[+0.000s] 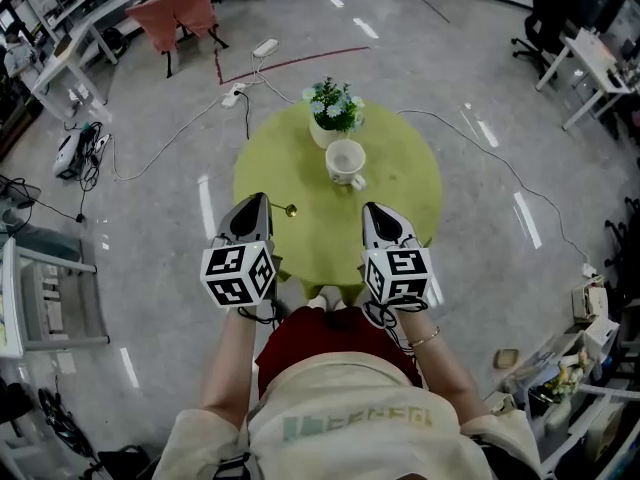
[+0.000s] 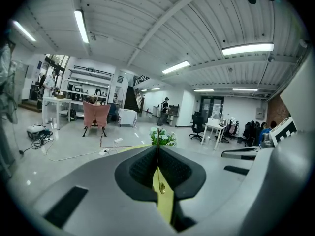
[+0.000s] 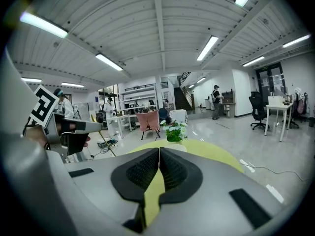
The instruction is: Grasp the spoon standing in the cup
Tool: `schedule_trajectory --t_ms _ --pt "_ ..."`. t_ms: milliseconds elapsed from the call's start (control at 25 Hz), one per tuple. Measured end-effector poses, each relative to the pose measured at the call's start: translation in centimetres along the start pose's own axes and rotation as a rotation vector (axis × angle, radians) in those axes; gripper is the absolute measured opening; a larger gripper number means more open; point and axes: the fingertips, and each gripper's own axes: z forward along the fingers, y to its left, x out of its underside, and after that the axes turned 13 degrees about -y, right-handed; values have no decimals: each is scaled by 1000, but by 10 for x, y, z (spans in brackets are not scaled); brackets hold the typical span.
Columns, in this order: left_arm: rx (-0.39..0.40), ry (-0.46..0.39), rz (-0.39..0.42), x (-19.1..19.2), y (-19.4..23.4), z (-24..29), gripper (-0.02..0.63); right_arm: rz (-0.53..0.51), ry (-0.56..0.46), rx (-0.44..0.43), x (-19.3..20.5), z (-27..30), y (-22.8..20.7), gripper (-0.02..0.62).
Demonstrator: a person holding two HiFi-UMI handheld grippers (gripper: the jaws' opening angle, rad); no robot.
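Spoon (image 2: 161,188) is sitting clamped in the left hand-held gripper (image 1: 262,202), clear of the cup (image 1: 345,160) on the table (image 1: 405,193). The right hand-held gripper (image 3: 159,154) is idling closed and empty. Grasping looks finished; next is holding the spoon steady.

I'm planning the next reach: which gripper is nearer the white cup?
Right. The right gripper hovers on the near side of the white cup, slightly to its right; the left gripper is farther, off to the cup's near left, shut on a gold spoon.

The spoon (image 1: 290,209) is gold, the cup (image 1: 346,161) white, the table (image 1: 400,183) yellow-green.
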Motion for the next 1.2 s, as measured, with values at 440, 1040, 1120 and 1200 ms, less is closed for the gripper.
schedule_trajectory --t_ms 440,1040,1120,1200 --pt "-50 20 -11 13 14 -24 26 -24 -3 -72 2 4 23 35" --pt "-70 44 -30 19 24 -16 26 -21 28 -115 11 15 31 37" --pt "-71 47 -32 19 25 -14 26 -21 33 -115 13 17 32 35" --pt "-71 50 -35 19 26 -13 26 -20 36 -115 13 20 33 37"
